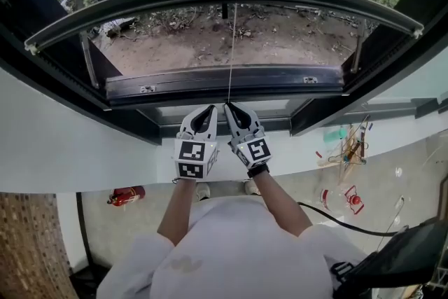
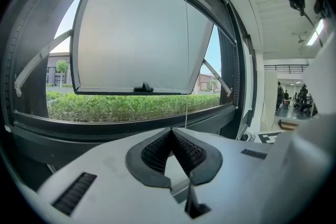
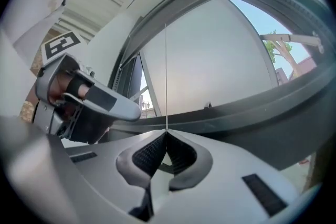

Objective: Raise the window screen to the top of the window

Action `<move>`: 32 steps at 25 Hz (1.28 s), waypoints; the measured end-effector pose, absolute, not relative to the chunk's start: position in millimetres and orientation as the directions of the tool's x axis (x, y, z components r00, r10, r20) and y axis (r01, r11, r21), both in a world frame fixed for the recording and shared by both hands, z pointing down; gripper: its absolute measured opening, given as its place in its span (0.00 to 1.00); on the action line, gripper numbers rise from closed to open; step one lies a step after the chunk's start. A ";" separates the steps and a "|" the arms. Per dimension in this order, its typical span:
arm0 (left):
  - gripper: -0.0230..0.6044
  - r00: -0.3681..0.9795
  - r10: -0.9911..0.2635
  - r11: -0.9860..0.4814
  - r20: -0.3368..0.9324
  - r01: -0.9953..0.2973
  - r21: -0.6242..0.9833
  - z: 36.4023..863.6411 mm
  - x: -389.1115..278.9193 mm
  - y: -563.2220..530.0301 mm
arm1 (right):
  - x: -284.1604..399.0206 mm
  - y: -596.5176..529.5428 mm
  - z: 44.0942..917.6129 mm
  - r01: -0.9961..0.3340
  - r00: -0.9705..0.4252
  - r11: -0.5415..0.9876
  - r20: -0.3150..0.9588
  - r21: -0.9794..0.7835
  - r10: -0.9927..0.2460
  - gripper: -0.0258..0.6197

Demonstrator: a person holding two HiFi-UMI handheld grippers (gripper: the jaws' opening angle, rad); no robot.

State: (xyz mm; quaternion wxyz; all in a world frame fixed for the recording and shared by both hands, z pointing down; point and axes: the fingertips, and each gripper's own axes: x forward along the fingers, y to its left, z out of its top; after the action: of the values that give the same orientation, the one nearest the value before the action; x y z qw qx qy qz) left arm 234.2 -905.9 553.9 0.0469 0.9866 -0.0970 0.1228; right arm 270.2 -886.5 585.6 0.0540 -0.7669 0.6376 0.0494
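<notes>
We pinch thin cord [image 1: 232, 52] in right gripper [image 3: 167, 134], jaws tight together, before open window [image 1: 224, 84]. Our left gripper [image 2: 171, 130] just beside, jaws closed, holding nothing.

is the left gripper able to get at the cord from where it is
Probably yes: the cord hangs just beside the left gripper with nothing between, though its fingers are shut and would need to open.
</notes>
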 end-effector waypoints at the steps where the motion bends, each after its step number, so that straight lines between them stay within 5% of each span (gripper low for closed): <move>1: 0.04 0.951 -0.180 -0.977 0.252 -0.203 0.070 554.4 234.2 -906.2 | 270.5 -887.0 578.4 -0.984 0.180 -0.180 -0.157 -0.011 -0.971 0.04; 32: 0.04 0.949 -0.185 -0.973 0.256 -0.214 0.089 561.6 233.9 -917.4 | 259.7 -887.3 488.4 -0.988 0.151 -0.152 -0.351 -0.025 -0.924 0.04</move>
State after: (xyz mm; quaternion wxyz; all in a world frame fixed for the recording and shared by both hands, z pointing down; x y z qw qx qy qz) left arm 233.9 -917.4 561.6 0.0580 0.9854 -0.1012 0.1240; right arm 259.7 -887.3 488.4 0.1255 -0.7481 0.6390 0.1273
